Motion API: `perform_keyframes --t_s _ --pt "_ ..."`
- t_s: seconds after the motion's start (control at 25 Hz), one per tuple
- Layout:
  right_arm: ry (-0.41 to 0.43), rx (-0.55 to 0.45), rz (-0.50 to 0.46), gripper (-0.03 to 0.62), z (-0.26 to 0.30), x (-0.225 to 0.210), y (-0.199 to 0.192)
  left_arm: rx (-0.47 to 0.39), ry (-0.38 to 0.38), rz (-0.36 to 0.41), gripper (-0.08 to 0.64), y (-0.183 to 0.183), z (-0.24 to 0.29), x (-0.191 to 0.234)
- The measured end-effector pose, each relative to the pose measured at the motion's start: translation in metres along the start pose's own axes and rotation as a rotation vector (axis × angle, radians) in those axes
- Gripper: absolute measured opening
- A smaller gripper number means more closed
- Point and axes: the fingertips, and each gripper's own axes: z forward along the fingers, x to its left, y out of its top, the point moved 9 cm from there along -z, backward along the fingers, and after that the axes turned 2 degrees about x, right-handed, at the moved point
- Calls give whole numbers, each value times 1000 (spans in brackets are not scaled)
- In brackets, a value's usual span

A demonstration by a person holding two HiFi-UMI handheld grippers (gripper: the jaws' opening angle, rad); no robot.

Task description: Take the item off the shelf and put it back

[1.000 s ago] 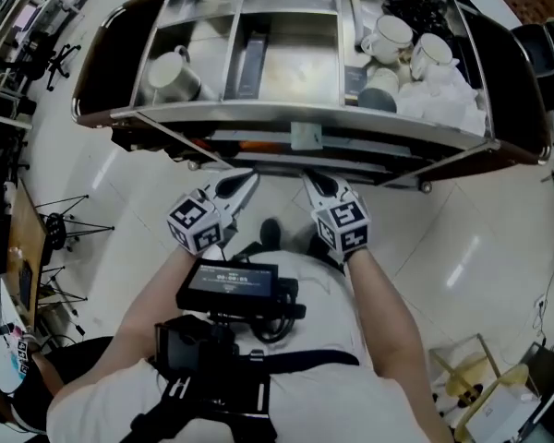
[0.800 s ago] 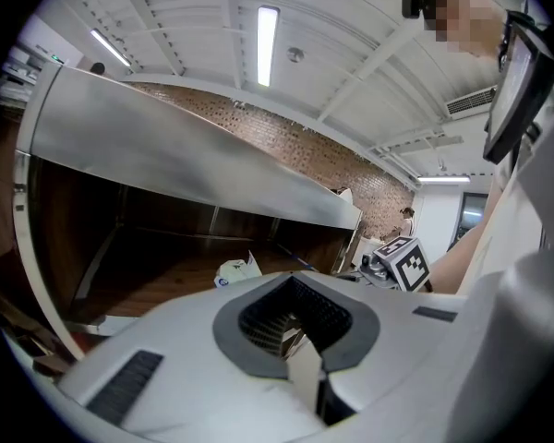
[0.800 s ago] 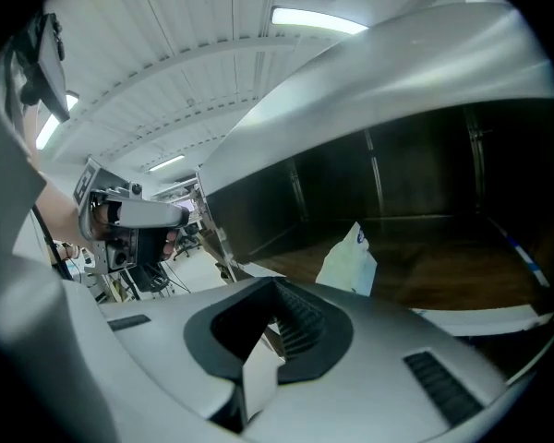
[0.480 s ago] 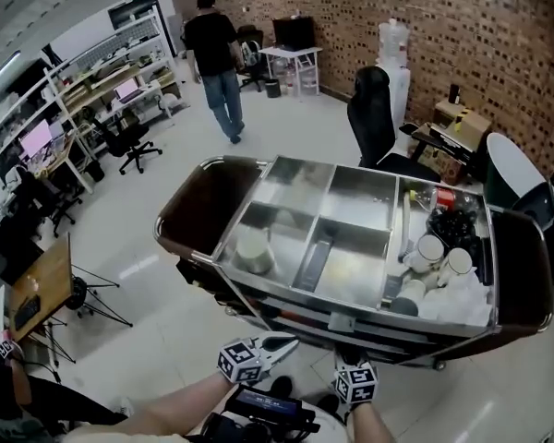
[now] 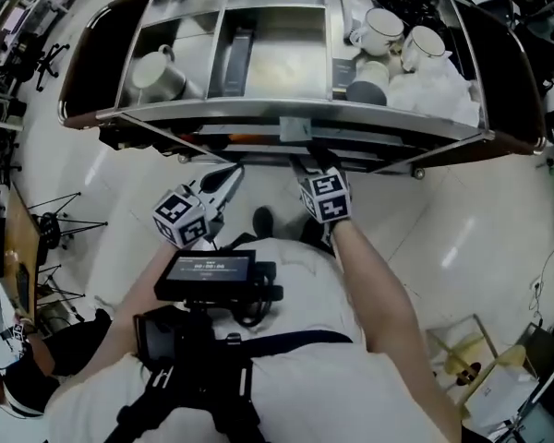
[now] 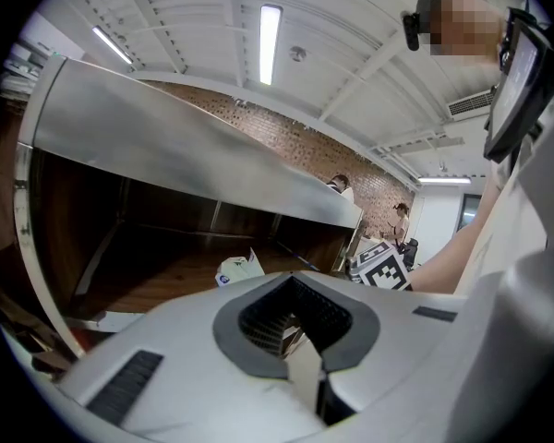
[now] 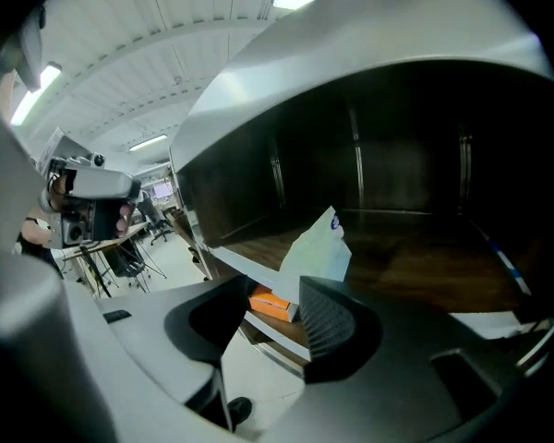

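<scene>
A white pouch with a blue mark [image 7: 319,247] stands on the cart's dark wooden middle shelf [image 7: 415,266]. It shows smaller in the left gripper view as the white pouch [image 6: 238,268]. My right gripper [image 7: 266,295] is open; its jaws have just been opening, and the pouch stands ahead of the gap with nothing pressed between the pads. In the head view the right gripper [image 5: 307,162] reaches under the cart's front rim. My left gripper [image 5: 229,178] hangs beside it, further back. The left gripper [image 6: 307,363] is shut and holds nothing.
The steel top tray [image 5: 286,113] overhangs the shelf and carries white cups [image 5: 379,28] and a metal pot [image 5: 157,74]. An orange box [image 7: 270,303] lies on a lower ledge. A tripod [image 5: 65,224] stands on the floor to the left.
The head view swung up across the room and back down onto the cart. My right gripper has moved forward under the cart's rim. The left gripper has stayed about where it was.
</scene>
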Motion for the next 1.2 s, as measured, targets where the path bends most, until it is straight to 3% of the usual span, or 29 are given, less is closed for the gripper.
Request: perform_keyframes --t_s 0.28,0.76,0.8,0.88,0.92,1.2 --pt "-53 74 -77 259 30 -22 5 6 -8 4 11 -3 -1 -3" --pt "7 161 -130 256 61 -31 -1 3 15 7 11 -9 -19 -5" --pt "1 168 -140 212 61 -30 2 3 17 7 11 -9 -20 -6" --pt "-21 186 -149 57 59 -30 4 1 27 2 11 -9 -22 -6" --pt "-29 182 -149 20 57 -31 5 1 32 -3 11 -9 -22 -6" --pt "-10 102 -130 9 28 -23 8 -5 4 15 11 -9 -23 -8"
